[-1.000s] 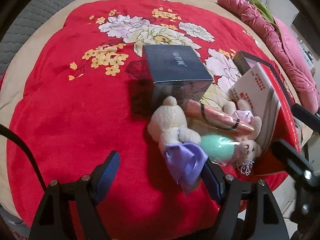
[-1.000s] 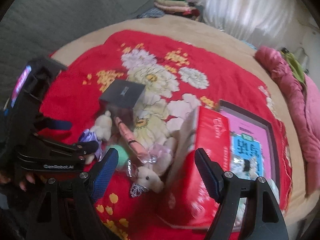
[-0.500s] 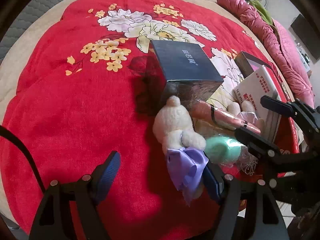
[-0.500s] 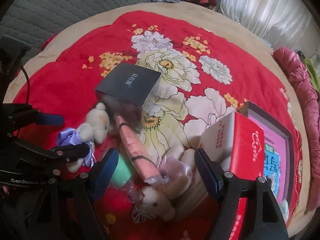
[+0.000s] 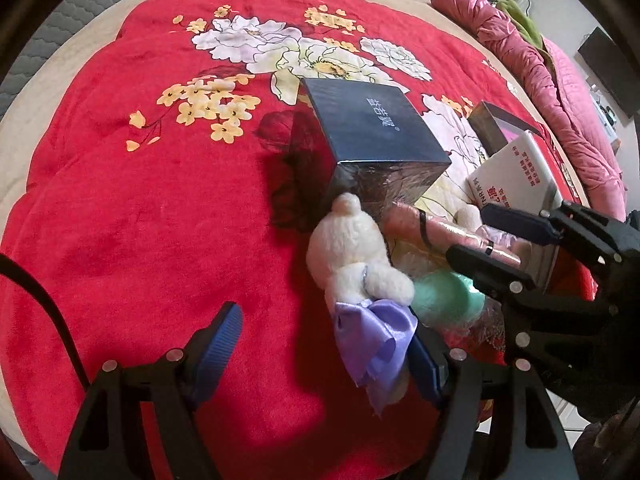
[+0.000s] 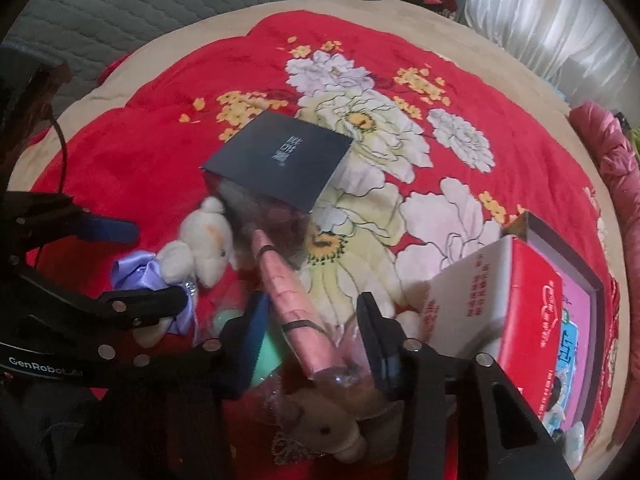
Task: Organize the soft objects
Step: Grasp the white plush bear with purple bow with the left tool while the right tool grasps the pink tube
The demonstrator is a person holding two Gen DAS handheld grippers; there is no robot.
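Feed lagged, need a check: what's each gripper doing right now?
Left gripper: open, holding nothing; white plush bear with purple satin bow lies by its right finger.
Right gripper: open, straddling the pink wrapped tube, not clamped.

"GenRobot" on left hand-held gripper (image 6: 132, 268)

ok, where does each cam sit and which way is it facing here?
Left wrist: on the left hand-held gripper, looking across the red blanket at the white bear; right hand-held gripper enters at right.
Right wrist: on the right hand-held gripper, its jaws around the pink tube; left one at left.
Shared: dark box, bear, tube.
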